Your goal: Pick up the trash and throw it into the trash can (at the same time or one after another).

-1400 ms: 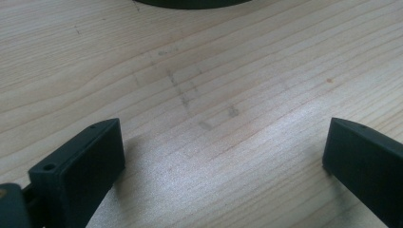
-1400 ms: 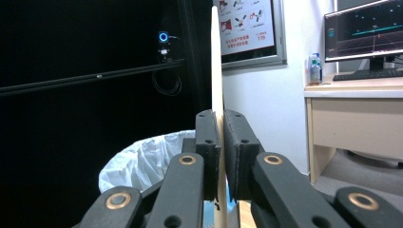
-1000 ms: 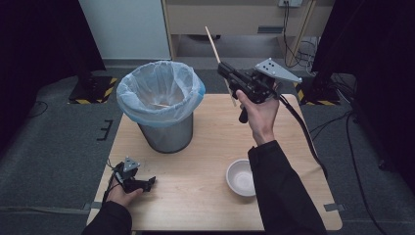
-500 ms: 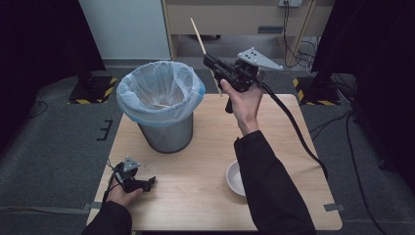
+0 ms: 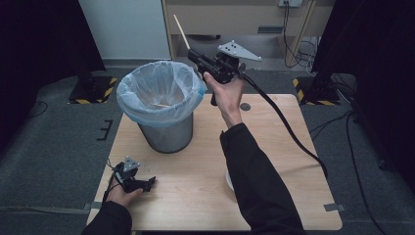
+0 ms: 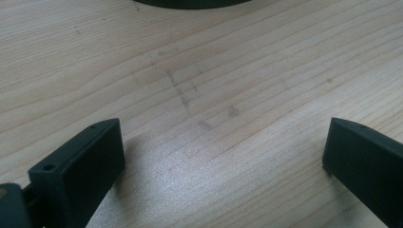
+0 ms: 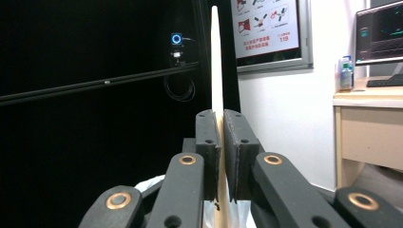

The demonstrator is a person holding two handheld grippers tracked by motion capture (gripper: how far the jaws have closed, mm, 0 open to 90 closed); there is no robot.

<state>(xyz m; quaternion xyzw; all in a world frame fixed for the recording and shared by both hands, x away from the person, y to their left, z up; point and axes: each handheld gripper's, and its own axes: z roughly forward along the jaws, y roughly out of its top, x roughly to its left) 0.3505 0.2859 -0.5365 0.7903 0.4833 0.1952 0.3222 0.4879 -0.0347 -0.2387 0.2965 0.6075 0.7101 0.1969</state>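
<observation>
While my right gripper [image 5: 192,53] hangs in the air just beside the far rim of the bin [image 5: 161,105], its jaws are pressed tight on a chopstick [image 5: 181,32] — pinched low so the long end sticks up clear. I'd say it's held high to get over the blue bag liner [image 5: 129,93] for a drop; another stick [image 5: 161,105] already lies inside. My left gripper [image 5: 147,183] rests on the table [image 5: 274,161] near the front edge, jaws spread wide, nothing between them — parked out of the way.
</observation>
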